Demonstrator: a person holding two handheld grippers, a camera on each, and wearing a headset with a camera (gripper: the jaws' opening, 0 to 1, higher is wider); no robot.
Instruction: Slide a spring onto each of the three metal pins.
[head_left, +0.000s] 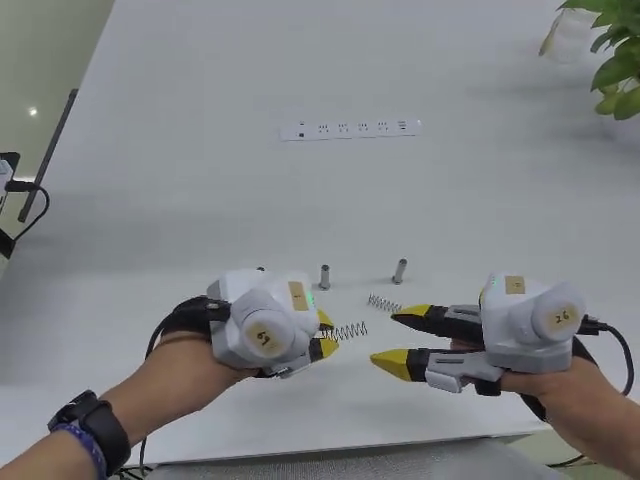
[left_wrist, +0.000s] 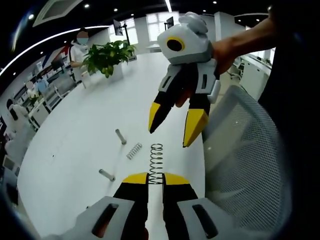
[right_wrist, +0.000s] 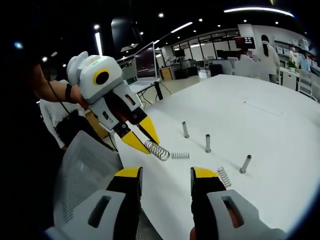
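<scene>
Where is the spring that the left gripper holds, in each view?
Head view: the held spring juts right from the left gripper, low centre.
Left gripper view: it rises between that gripper's jaws, bottom centre.
Right gripper view: left of centre, at the left gripper's tips.
Shared landmark: the metal pin beside a loose spring.

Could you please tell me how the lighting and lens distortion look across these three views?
Head view: soft, even light on the white table, faint shadows, no bending. Left gripper view: fisheye curves the table edge; the held spring is sharp. Right gripper view: same curving, ceiling lights bright, pins crisp.
</scene>
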